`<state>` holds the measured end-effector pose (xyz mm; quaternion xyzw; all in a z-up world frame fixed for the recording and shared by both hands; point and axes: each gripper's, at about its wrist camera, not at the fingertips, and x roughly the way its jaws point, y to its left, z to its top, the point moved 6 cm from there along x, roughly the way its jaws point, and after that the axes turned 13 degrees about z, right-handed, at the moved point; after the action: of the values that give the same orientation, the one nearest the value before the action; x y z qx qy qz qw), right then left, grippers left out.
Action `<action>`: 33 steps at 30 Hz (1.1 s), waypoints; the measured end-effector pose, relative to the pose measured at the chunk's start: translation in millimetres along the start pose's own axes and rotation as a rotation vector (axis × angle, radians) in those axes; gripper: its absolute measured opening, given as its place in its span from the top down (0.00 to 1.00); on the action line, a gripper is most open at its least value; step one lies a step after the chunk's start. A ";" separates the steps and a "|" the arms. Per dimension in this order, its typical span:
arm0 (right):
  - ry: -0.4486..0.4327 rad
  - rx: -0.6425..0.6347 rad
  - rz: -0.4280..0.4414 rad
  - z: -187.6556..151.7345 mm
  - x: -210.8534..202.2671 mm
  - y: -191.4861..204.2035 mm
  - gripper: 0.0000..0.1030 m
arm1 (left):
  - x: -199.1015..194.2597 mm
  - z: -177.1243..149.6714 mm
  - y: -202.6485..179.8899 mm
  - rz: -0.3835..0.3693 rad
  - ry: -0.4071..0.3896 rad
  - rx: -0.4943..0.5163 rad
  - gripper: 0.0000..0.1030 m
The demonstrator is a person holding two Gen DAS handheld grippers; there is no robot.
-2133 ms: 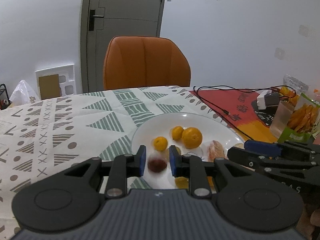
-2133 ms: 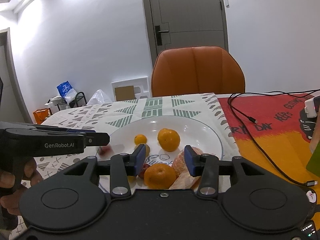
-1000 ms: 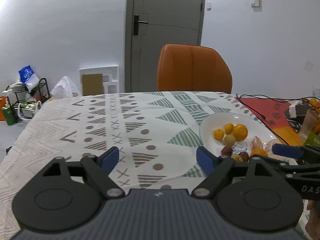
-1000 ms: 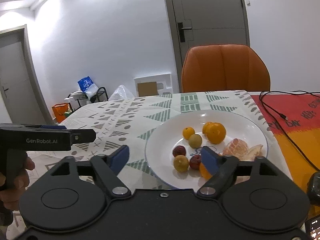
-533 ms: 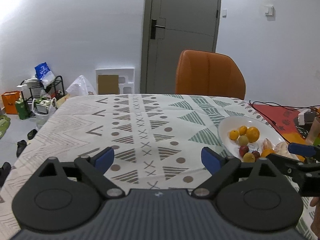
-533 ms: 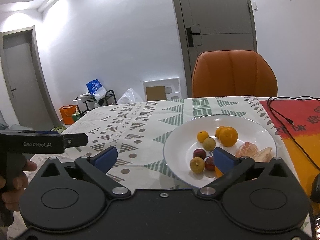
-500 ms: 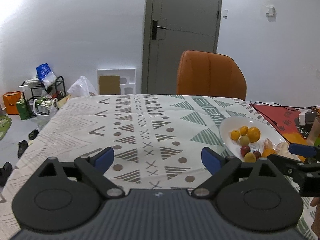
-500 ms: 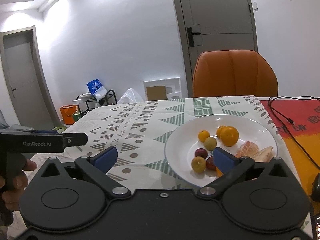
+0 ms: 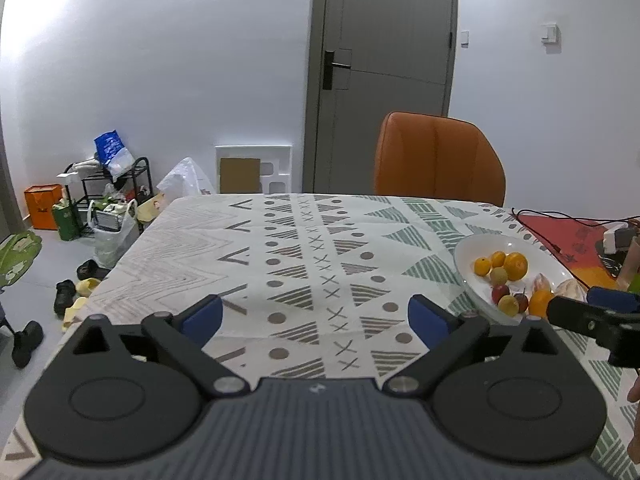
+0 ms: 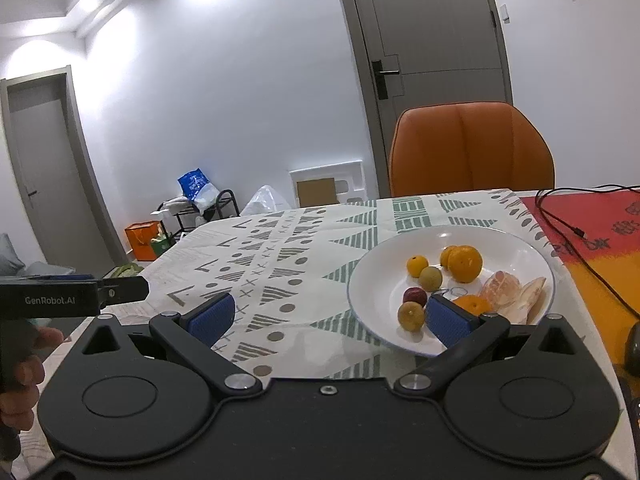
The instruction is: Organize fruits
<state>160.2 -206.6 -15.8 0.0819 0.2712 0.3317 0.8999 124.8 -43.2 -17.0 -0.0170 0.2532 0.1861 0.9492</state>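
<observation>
Left tool: spread wide and empty now, backed off the plate it was reaching into a couple seconds ago
Right tool: also wide apart, nothing held, pulled back too
Fruits: all grouped on the plate, at about 2 o'clock on the table
Meaning: sorting looks basically finished

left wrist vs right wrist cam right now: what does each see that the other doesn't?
Left wrist only: shoes on the floor, a white charger beyond the plate, the right gripper edge-on.

Right wrist only: a second grey door at left, the hand holding the left gripper.

Both: white plate of fruit, patterned tablecloth, orange chair; each camera's own jaws wide open, empty.
</observation>
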 end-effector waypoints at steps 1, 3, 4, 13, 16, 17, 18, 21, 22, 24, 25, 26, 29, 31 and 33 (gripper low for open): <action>0.001 -0.003 0.002 -0.2 -0.8 2.0 0.00 | -1.4 -0.9 2.4 0.003 0.005 -0.006 0.04; 0.002 -0.009 0.006 -0.6 -3.0 6.1 0.00 | -4.1 -3.0 7.2 0.012 0.009 -0.014 0.03; 0.001 -0.011 0.008 -0.6 -4.2 8.0 0.00 | -5.4 -3.9 9.8 0.018 0.009 -0.017 0.03; 0.008 -0.019 0.026 -2.3 -7.4 24.3 0.00 | -17.3 -9.7 28.6 0.042 0.011 -0.042 0.01; 0.012 -0.020 0.034 -4.0 -8.1 29.5 0.00 | -22.0 -11.0 32.3 0.033 0.008 -0.048 0.01; 0.015 -0.020 0.036 -5.1 -8.1 30.9 0.00 | -23.1 -11.7 32.9 0.034 0.008 -0.047 0.01; 0.017 -0.021 0.036 -6.2 -8.3 32.7 0.00 | -24.3 -12.8 33.7 0.036 0.009 -0.045 0.00; 0.023 -0.024 0.037 -9.4 -8.8 36.1 0.00 | -26.0 -16.3 34.9 0.037 0.015 -0.038 0.00; 0.024 -0.024 0.038 -10.1 -9.0 37.0 0.00 | -26.6 -17.7 35.4 0.035 0.017 -0.035 0.00; 0.027 -0.021 0.040 -11.1 -9.0 38.2 0.00 | -27.8 -19.4 36.4 0.032 0.019 -0.031 0.00; 0.029 -0.020 0.041 -11.6 -9.1 38.8 0.00 | -28.2 -19.7 36.7 0.031 0.019 -0.029 0.00; 0.029 -0.019 0.041 -12.0 -9.3 39.4 0.00 | -28.8 -20.1 37.1 0.033 0.018 -0.027 0.00; 0.034 -0.020 0.045 -13.3 -9.3 41.8 0.00 | -30.9 -20.4 38.7 0.038 0.013 -0.023 0.00; 0.037 -0.023 0.049 -14.4 -9.1 43.8 0.00 | -31.5 -20.9 39.5 0.040 0.014 -0.026 0.00; 0.042 -0.024 0.049 -15.1 -8.8 45.3 0.00 | -31.4 -21.6 40.4 0.039 0.016 -0.029 0.00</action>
<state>121.3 -178.0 -9.8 0.0708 0.2839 0.3584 0.8865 74.7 -19.2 -18.0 -0.0273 0.2586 0.2082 0.9429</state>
